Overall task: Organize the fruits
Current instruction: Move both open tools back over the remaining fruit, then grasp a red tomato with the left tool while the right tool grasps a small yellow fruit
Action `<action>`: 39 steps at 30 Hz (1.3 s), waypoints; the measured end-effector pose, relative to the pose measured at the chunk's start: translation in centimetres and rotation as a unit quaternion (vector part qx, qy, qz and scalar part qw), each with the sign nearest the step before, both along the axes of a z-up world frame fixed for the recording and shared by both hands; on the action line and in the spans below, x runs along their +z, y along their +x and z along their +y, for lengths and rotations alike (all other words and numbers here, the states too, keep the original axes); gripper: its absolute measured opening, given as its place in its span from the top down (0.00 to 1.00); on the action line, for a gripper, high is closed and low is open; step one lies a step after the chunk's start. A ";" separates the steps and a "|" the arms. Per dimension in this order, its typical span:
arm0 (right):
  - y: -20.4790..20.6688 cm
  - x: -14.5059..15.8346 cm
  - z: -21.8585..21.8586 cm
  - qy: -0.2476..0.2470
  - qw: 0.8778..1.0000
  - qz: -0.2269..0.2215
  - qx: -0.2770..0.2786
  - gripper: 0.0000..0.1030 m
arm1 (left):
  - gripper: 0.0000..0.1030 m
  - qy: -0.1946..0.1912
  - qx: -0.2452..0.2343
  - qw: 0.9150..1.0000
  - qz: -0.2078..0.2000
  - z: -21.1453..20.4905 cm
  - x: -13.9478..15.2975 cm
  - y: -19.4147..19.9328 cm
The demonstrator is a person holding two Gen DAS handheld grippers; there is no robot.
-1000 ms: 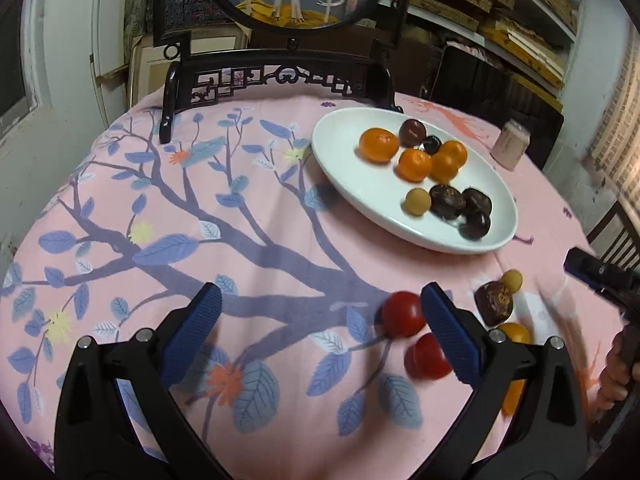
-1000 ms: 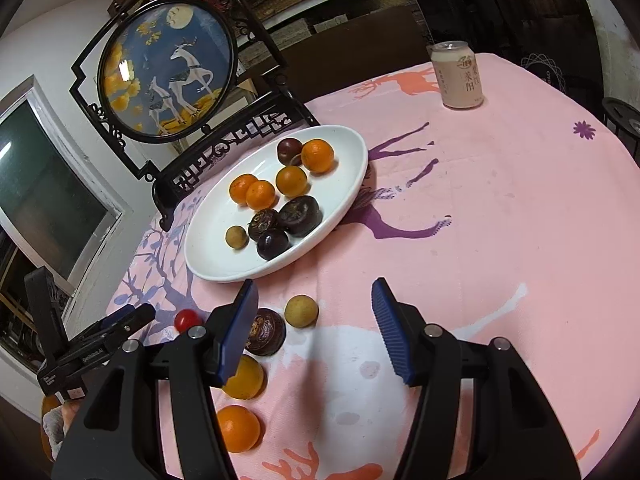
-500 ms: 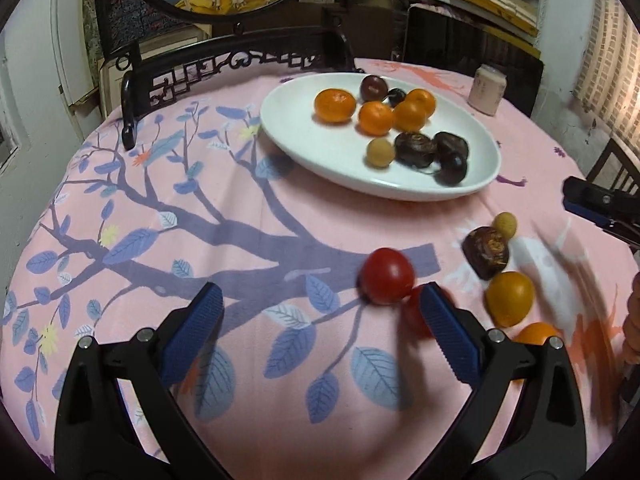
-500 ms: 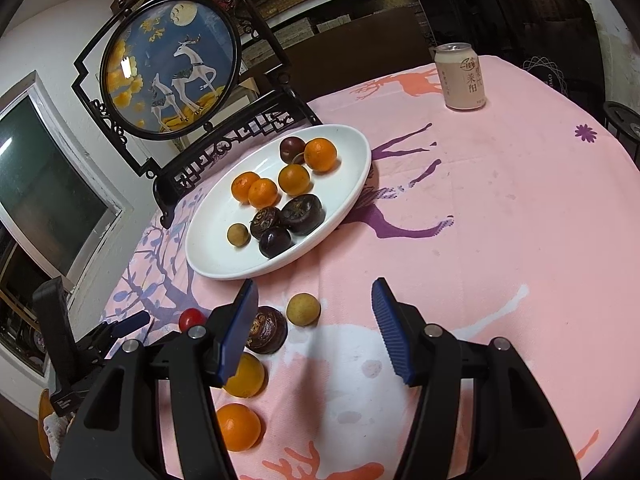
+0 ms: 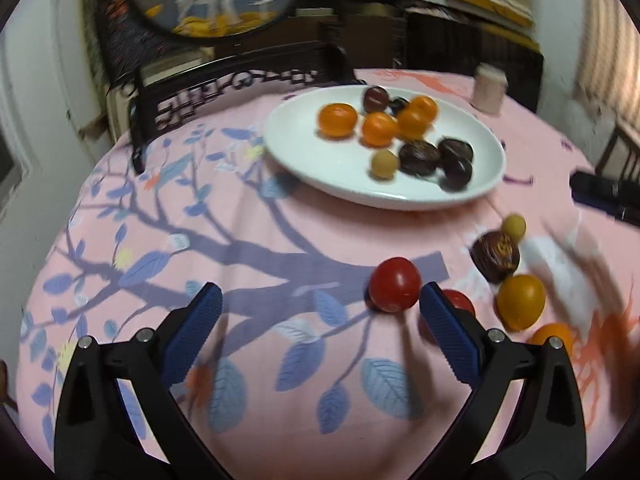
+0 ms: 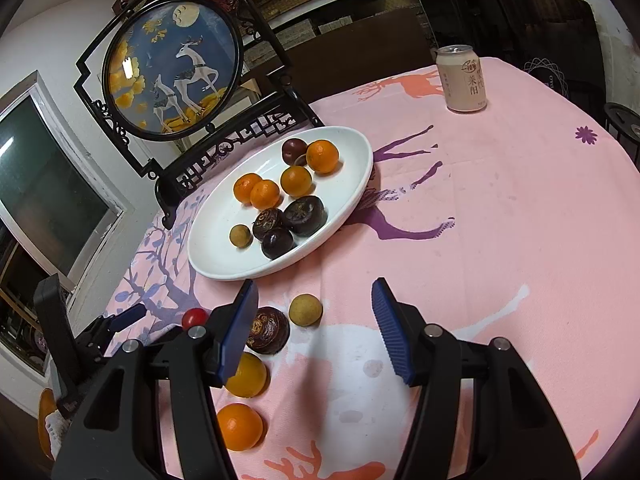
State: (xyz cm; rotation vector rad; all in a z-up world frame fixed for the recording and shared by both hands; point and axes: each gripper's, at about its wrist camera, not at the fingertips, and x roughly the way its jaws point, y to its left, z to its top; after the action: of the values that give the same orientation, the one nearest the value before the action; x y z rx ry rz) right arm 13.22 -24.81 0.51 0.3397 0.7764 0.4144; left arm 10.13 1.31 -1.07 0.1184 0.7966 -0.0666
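Left claw (image 5: 318, 312) spread, empty, red tomato (image 5: 395, 284) by its right pad; right claw (image 6: 314, 322) likewise; can's label legible right view only.

plate (image 6: 356, 200) behind loose fruits (image 6: 305, 309) — can (image 6: 461, 78) far right, fruits on tablecloth (image 6: 500, 240)

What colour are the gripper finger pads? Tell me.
Blue, with a ribbed texture, on black gripper bodies. The pads show best in the right wrist view.

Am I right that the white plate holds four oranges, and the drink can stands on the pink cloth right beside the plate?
Not quite. The white plate does hold four oranges, and the drink can does stand on the pink cloth, but not beside the plate: it stands apart from it, near the table's far edge, as the right wrist view shows.
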 end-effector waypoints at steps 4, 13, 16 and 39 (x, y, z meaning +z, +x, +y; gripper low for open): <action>-0.1 0.1 0.3 -0.008 1.000 -0.004 0.004 0.42 | 0.06 0.021 -0.019 1.000 -0.011 -1.2 -0.2 0.3; 0.2 -0.4 0.5 -0.016 1.000 0.000 0.004 0.42 | 0.37 -0.077 -0.106 0.991 0.020 -1.8 -0.3 1.7; 0.2 -0.4 0.5 -0.015 1.000 0.000 0.004 0.42 | 0.40 -0.129 -0.133 0.982 0.046 -1.8 -0.5 2.1; 0.5 -0.5 -0.3 0.007 1.000 0.013 0.005 0.42 | 0.45 -0.277 -0.068 0.956 0.072 4.4 -0.2 0.6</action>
State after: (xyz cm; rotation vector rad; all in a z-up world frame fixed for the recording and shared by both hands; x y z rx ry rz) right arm 13.69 -25.07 0.03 0.3556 0.8010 0.4262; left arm 10.71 5.75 -1.31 -0.3683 0.8868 -0.4302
